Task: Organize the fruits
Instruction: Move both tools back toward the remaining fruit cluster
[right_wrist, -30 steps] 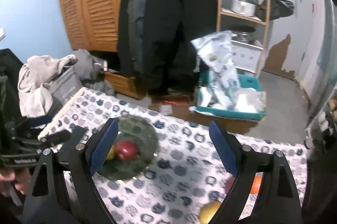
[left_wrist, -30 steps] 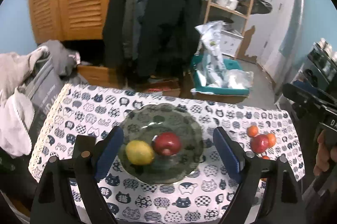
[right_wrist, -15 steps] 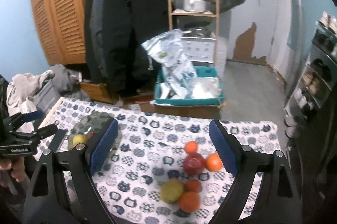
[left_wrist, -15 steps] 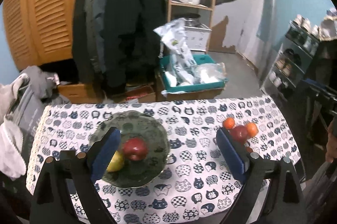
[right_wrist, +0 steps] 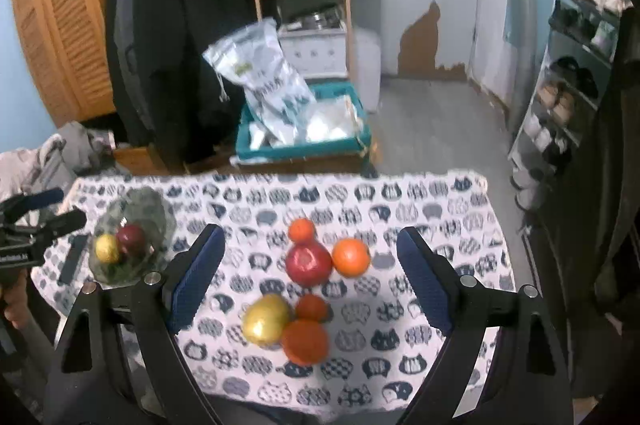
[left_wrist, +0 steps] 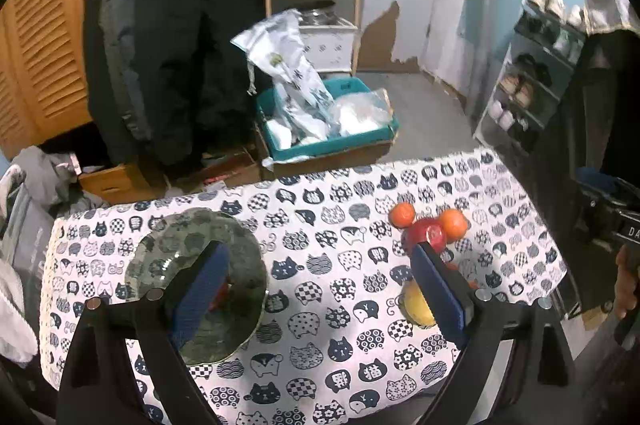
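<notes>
A green glass plate (left_wrist: 168, 249) sits on the left of the cat-print tablecloth (left_wrist: 320, 225). A red fruit on it (left_wrist: 222, 295) is mostly hidden behind my left finger. My left gripper (left_wrist: 320, 289) hangs open over the cloth between the plate and a loose pile of fruit, with nothing between its pads. In the right wrist view the plate (right_wrist: 154, 209) holds a yellow fruit (right_wrist: 106, 249) and a red apple (right_wrist: 130, 235). My right gripper (right_wrist: 310, 281) is open above the pile: a red apple (right_wrist: 308, 263), an orange (right_wrist: 351, 257), a yellow fruit (right_wrist: 266, 319) and more oranges (right_wrist: 306, 341).
The table's far edge drops to a floor with a teal crate of bags (right_wrist: 300, 141). Dark coats (left_wrist: 168, 45) hang behind, and a shoe rack (right_wrist: 568, 93) stands to the right. A pile of clothes (left_wrist: 24, 225) lies off the left end. A hand (right_wrist: 16, 301) holds the other gripper.
Both grippers have swung to the right over the table. The plate has slid to the left in both views, and the loose fruit pile now lies below the right gripper.
</notes>
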`<state>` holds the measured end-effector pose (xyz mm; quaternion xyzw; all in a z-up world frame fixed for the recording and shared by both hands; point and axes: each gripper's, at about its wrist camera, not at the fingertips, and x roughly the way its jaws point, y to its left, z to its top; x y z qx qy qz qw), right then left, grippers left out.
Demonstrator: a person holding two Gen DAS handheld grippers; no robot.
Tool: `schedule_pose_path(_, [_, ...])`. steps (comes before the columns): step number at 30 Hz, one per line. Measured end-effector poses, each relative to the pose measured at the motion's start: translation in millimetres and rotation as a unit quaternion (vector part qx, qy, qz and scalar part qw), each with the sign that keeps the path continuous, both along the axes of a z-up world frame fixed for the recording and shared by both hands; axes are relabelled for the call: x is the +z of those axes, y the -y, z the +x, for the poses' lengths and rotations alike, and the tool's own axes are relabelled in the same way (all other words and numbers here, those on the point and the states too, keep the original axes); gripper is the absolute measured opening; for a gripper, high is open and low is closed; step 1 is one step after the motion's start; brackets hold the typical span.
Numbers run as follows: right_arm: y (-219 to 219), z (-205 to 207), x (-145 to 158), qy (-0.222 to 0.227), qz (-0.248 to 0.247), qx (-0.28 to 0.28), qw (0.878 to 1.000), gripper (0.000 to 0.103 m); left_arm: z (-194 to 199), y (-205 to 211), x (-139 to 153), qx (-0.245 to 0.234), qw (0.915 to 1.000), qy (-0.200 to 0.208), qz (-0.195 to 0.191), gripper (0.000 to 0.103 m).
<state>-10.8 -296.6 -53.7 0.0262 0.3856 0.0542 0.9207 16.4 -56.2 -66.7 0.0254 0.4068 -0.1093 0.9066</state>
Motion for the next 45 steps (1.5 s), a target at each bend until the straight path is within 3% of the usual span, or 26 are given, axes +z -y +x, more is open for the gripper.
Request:
schedule_pose_path(5, [5, 5, -34, -0.040, -0.011, -0.006, 0.999, 0.088, 7, 23, -26, -0.017, 0.9992, -0.033, 0.013, 0.093])
schedule_pose_path(11, [0, 12, -82, -0.099, -0.026, 0.008, 0.995, 0.085, 11, 54, -67, -0.041, 0.9954, -0.065, 0.058, 0.093])
schedule_pose_path(16, [-4, 13, -123, -0.150, -0.029, 0.022, 0.988, 0.085, 16, 63, -102, -0.050, 0.9912, -0.113, 0.047, 0.093])
schedule_pose_path(22, [-7, 15, -159, -0.199, -0.033, 0.025, 0.979, 0.083, 19, 75, -132, -0.055, 0.9880, -0.124, 0.074, 0.093])
schedule_pose_path(27, [-13, 14, -177, -0.221, -0.027, 0.037, 0.974, 0.083, 25, 74, -151, -0.055, 0.9848, -0.150, 0.068, 0.093])
schedule_pose_path(36, [-24, 21, -200, -0.250, -0.028, 0.054, 0.966, 0.078, 29, 71, -160, -0.046, 0.9826, -0.174, 0.045, 0.093])
schedule_pose_path(45, [-30, 26, -218, -0.274, -0.009, 0.067, 0.959, 0.061, 28, 83, -154, -0.062, 0.9830, -0.168, 0.039, 0.093])
